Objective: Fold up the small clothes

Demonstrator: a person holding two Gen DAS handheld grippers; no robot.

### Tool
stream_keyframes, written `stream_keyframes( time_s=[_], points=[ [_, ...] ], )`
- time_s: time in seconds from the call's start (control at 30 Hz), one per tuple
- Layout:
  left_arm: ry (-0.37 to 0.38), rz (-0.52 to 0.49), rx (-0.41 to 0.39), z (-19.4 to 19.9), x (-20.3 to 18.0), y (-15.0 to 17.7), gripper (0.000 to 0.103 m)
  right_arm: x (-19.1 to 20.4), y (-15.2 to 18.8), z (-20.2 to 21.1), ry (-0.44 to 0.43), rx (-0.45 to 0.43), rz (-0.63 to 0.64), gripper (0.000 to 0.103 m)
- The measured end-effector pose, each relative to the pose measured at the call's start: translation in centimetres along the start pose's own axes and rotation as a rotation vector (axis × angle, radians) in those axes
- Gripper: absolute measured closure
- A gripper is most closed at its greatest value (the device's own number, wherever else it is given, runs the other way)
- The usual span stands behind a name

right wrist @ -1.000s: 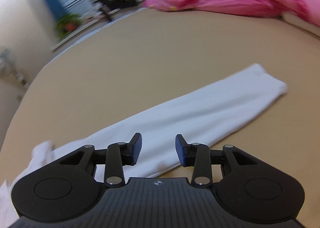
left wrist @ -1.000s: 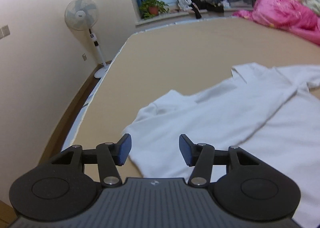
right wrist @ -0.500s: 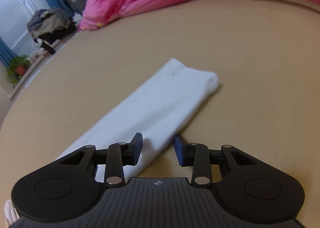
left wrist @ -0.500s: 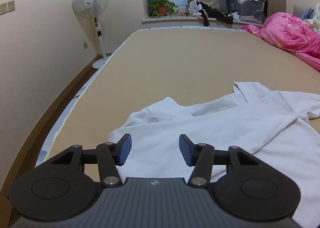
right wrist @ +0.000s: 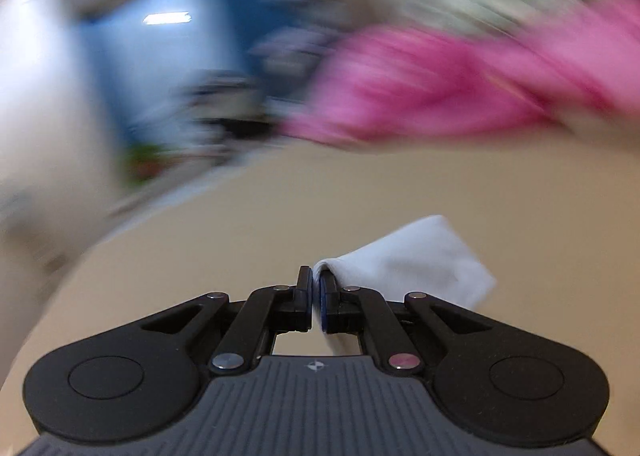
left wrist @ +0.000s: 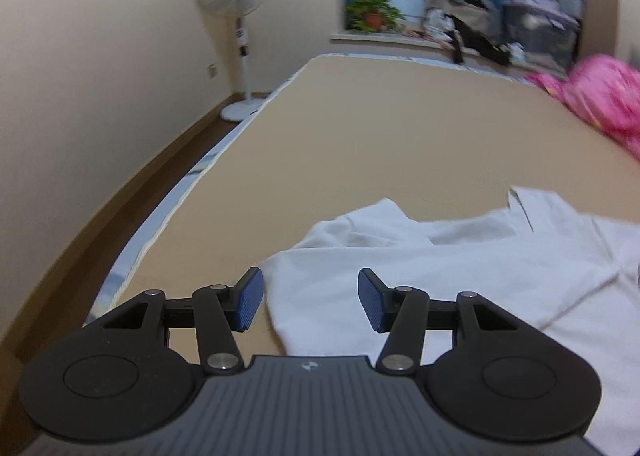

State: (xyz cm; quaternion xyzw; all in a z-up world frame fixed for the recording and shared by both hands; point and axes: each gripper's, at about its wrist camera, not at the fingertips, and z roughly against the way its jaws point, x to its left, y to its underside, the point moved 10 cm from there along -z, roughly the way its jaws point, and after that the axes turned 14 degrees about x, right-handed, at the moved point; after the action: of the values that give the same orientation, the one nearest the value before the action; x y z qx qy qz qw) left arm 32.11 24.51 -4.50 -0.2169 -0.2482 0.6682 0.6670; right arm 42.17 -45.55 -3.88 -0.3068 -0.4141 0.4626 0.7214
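White cotton shirt [left wrist: 460, 280] lies spread on the tan bed [left wrist: 400, 127], its long sleeve [right wrist: 416, 260] running away toward the pink bedding [right wrist: 440, 83]. Right gripper [right wrist: 316, 288]: jaws just closed, pinching the sleeve, presumably to carry it inward for a fold. Left gripper [left wrist: 310, 298]: jaws parted, empty, poised above the shirt's near edge.

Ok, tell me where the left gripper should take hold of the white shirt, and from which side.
Probably the near corner of the white shirt, approached from the bed's bare side: that edge lies flat just ahead of the open left gripper.
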Motion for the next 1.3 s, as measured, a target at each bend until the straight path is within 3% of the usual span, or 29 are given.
stream_keyframes(
  time_s=[0.07,0.13,0.2,0.23,0.3,0.4,0.5,0.53,0.67,0.8,0.87,1.03,1.13,1.27,1.3],
  points=[
    [0.001,0.034,0.007,0.2,0.9,0.1,0.045,10.6,2.1,2.2,-0.232,0.001,0.175,0.1],
    [0.001,0.049,0.013,0.3,1.5,0.3,0.045,19.9,6.7,4.4,-0.465,0.081,0.324,0.099],
    [0.021,0.075,0.025,0.3,2.0,0.5,0.045,25.9,12.8,5.3,-0.651,0.292,0.414,0.091],
    [0.04,0.092,0.036,0.3,2.3,0.6,0.045,27.8,16.3,5.3,-0.694,0.429,0.467,0.089],
    [0.08,0.122,0.063,0.1,2.5,0.8,0.045,28.5,20.4,5.6,-0.678,0.545,0.562,0.088],
    [0.144,0.152,0.099,-0.2,2.4,1.1,0.05,26.0,20.8,5.9,-0.573,0.627,0.605,0.079],
    [0.222,0.19,0.16,-1.2,2.4,1.5,0.079,22.1,18.6,7.2,-0.477,0.653,0.576,0.068],
    [0.238,0.208,0.184,-1.7,2.5,1.7,0.082,20.9,17.6,7.4,-0.449,0.643,0.562,0.066],
    [0.269,0.285,0.272,-3.8,3.2,2.3,0.082,16.1,16.5,8.4,-0.381,0.591,0.464,0.057],
    [0.297,0.328,0.353,-5.8,2.9,2.9,0.082,11.9,18.8,5.5,-0.259,0.647,0.299,0.057],
    [0.308,0.352,0.401,-6.7,2.7,3.5,0.08,11.7,18.3,4.3,-0.307,0.633,0.213,0.057],
    [0.269,0.354,0.418,-6.7,2.8,4.2,0.079,10.1,19.8,0.6,-0.299,0.716,0.062,0.057],
    [0.29,0.346,0.41,-6.1,2.4,4.3,0.079,9.2,19.1,-0.5,-0.288,0.694,-0.019,0.057],
    [0.264,0.287,0.404,-6.0,1.9,4.4,0.079,8.3,18.6,-2.5,-0.288,0.674,-0.126,0.057],
    [0.25,0.272,0.401,-6.0,1.8,4.4,0.085,8.2,19.1,-3.1,-0.274,0.69,-0.142,0.057]
  ],
)
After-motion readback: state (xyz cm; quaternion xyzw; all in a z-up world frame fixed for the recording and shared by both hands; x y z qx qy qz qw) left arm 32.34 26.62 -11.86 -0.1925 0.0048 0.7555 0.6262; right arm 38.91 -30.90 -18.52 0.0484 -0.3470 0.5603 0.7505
